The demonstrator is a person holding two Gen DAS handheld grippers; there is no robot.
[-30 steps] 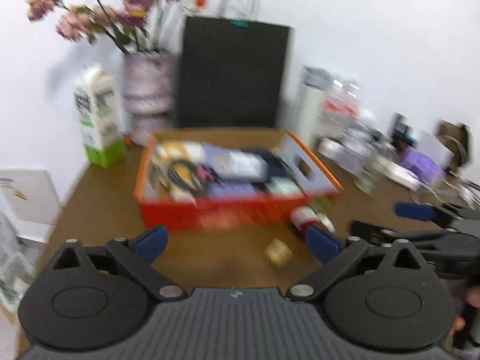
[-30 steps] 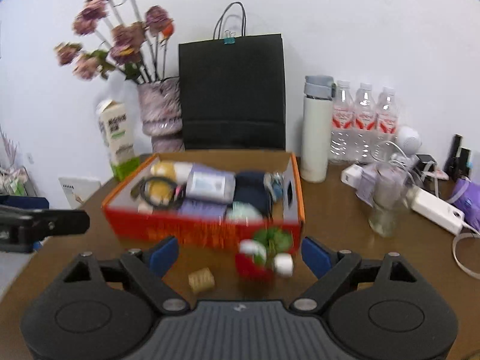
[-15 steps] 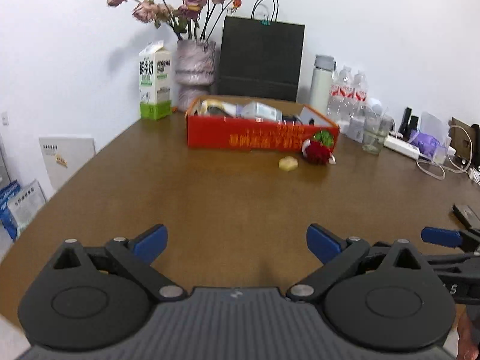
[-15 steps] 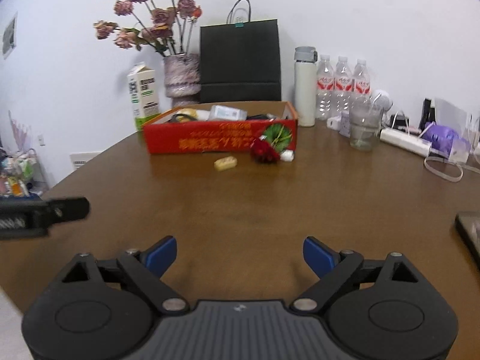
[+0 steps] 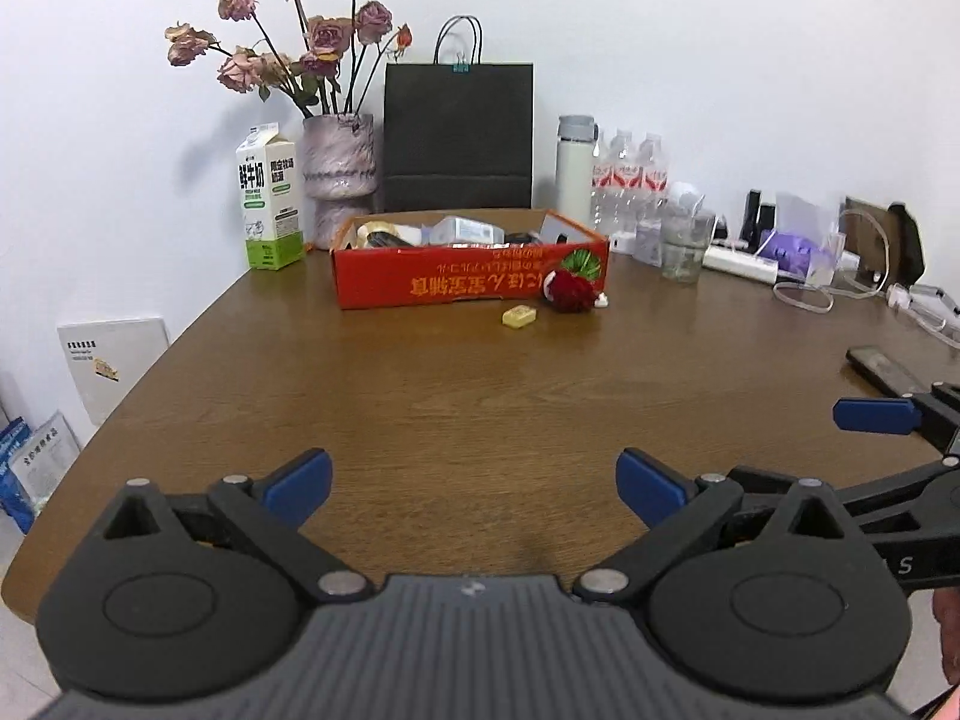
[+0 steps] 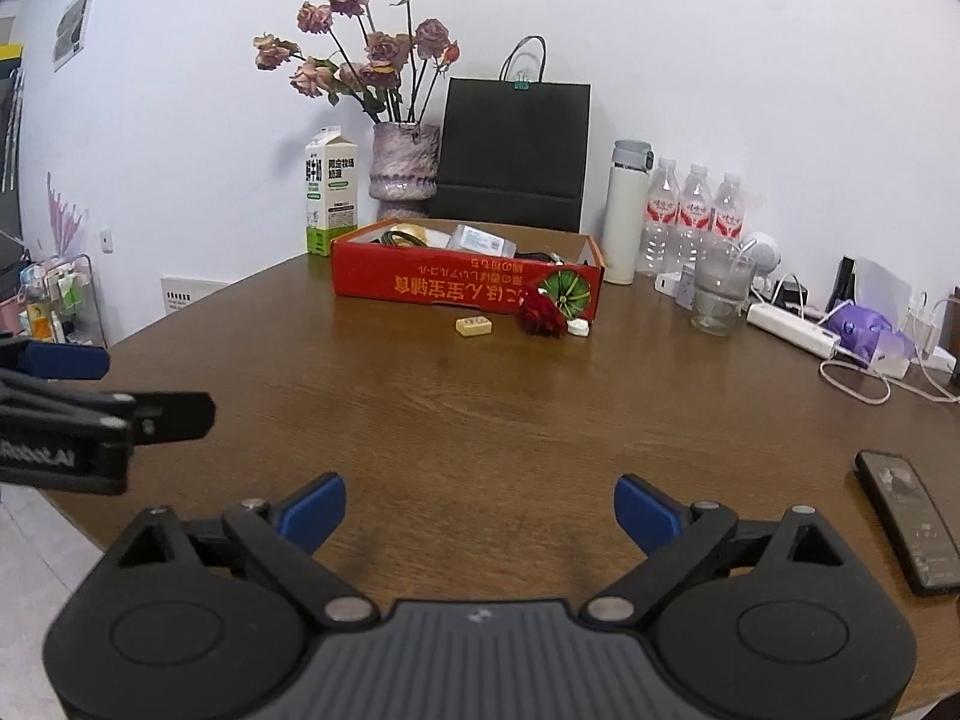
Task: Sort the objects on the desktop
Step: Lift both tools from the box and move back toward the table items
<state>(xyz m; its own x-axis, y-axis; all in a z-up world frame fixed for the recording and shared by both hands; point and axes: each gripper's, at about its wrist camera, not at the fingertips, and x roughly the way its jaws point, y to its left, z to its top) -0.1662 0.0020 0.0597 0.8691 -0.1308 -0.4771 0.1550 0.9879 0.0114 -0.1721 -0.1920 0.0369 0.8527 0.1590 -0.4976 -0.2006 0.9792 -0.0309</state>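
Table (image 5: 480,396) first: brown wood, with its clutter along the far edge and its near half bare, which gives both hands free room. Red box (image 5: 474,276) stands near the middle of the far edge, already holding several items, so it looks like the place things get sorted into. Just in front of its right corner lie a red flower-like ornament (image 5: 570,291) and, beside it, a small yellow block (image 5: 519,316), both outside the box and probably next to go in. A dark remote (image 6: 912,525) lies by the near right edge. Left gripper (image 5: 474,477) and right gripper (image 6: 480,507) hover over the near edge, well apart from those items. Both stand wide apart and empty; the right one's jaws have just been opening with nothing between them, likely readied for a fresh pick.
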